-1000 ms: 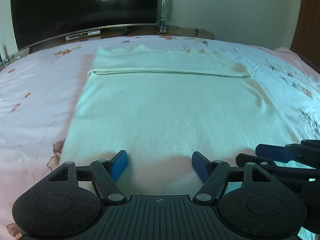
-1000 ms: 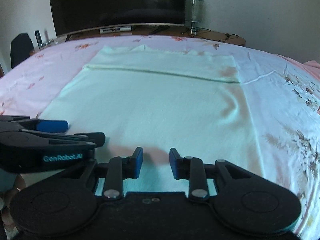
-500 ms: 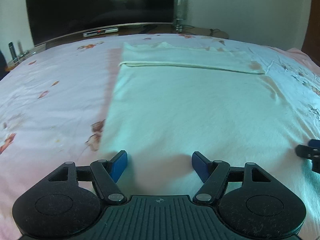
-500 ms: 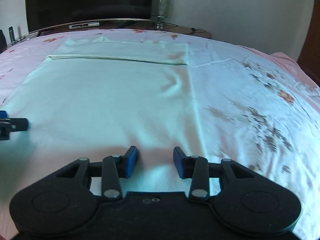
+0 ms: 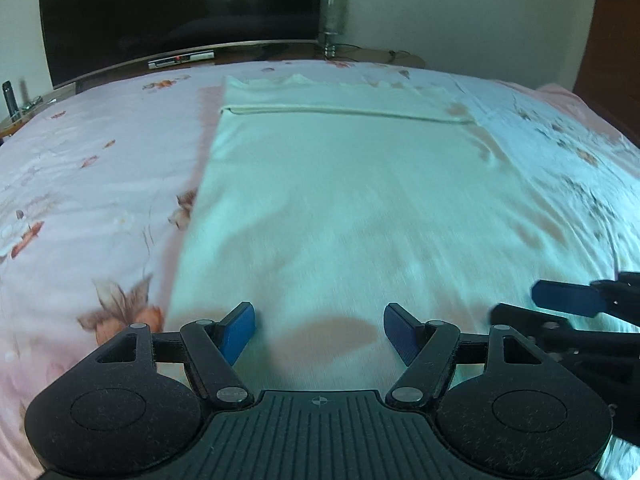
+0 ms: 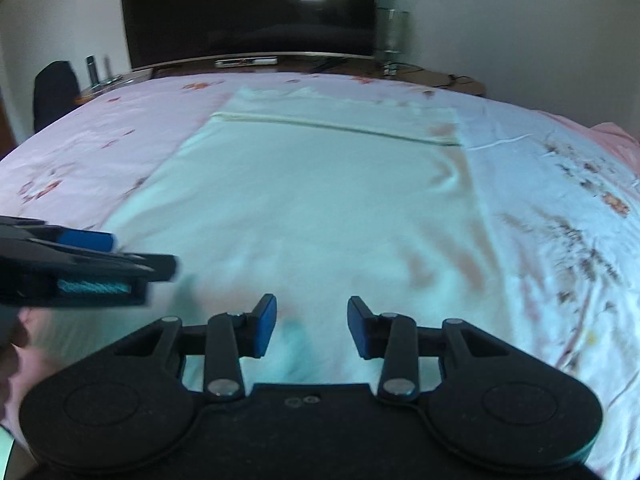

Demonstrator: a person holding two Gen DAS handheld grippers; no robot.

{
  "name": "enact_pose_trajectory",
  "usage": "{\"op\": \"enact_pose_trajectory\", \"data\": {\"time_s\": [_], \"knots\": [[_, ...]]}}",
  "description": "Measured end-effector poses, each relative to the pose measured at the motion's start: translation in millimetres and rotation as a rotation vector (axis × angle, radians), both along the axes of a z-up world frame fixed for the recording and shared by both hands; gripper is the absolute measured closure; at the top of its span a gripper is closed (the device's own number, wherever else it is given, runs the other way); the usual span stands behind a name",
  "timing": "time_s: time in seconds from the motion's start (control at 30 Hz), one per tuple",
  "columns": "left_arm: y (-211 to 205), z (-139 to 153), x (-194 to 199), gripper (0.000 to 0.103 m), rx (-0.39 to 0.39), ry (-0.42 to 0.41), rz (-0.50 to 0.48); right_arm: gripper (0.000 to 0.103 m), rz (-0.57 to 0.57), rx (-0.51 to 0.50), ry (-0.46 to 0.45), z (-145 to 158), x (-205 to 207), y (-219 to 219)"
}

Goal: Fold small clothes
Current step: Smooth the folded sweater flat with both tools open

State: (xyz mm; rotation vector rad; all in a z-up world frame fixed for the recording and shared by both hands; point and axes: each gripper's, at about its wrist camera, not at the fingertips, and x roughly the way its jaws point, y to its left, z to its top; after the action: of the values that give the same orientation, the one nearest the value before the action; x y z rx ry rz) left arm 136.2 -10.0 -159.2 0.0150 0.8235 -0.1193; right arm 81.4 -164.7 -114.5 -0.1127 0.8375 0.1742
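Since half a second ago both grippers have drawn back together over the near end of the pale cloth [image 5: 340,208], and the right gripper's [image 6: 312,326] fingers have spread wider. The cloth lies flat on the floral bedsheet [image 5: 80,184], its far end folded over toward the television [image 5: 180,12]. The left gripper [image 5: 319,328] hangs released above the cloth's near edge, holding nothing; the right is likewise released and empty. Only the right wrist view shows the dark chair [image 6: 54,92] left of the television, and the person's hand [image 6: 12,344] under the left gripper.
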Motion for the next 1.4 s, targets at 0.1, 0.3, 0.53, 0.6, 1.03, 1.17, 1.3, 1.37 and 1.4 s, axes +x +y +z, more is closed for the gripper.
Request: {"op": "enact_pose_trajectory", "data": {"time_s": [0.1,0.3,0.53,0.6,1.03,1.17,1.3,1.37,1.4], "knots": [[-5.2,-6.3,-11.2,0.032,0.027,-0.010,-0.020,0.064,0.008,0.011,0.014,-2.2,-8.7,8.5],[-3.6,-7.9,-23.4,0.032,0.059,-0.019,-0.047,0.065,0.007,-0.036,0.031,-17.4,-16.2,10.5],[25.8,-8.5,-38.6,0.032,0.053,-0.024,-0.023,0.063,-0.061,-0.077,0.006,-16.5,-32.1,-21.6],[29.3,-8.8,-41.0,0.032,0.055,-0.025,-0.022,0.063,-0.082,-0.074,0.007,-15.4,-35.4,-31.7],[64.7,-0.8,-61.0,0.032,0.017,-0.001,0.044,0.063,-0.198,-0.108,0.012,-6.0,-59.5,-69.4],[56.4,11.2,-59.8,0.032,0.000,-0.042,0.014,0.063,-0.202,-0.080,-0.040,8.8,-60.6,-65.4],[26.7,15.1,-38.9,0.032,-0.010,-0.078,-0.063,0.064,-0.240,-0.069,-0.064,8.5,-34.7,-67.7],[13.7,10.1,-27.7,0.032,0.005,-0.082,-0.080,0.065,-0.274,-0.082,-0.049,2.3,-20.7,-70.4],[10.3,5.4,-22.0,0.032,0.013,-0.065,-0.080,0.066,-0.277,-0.091,-0.043,-1.9,-17.4,-71.8]]}}
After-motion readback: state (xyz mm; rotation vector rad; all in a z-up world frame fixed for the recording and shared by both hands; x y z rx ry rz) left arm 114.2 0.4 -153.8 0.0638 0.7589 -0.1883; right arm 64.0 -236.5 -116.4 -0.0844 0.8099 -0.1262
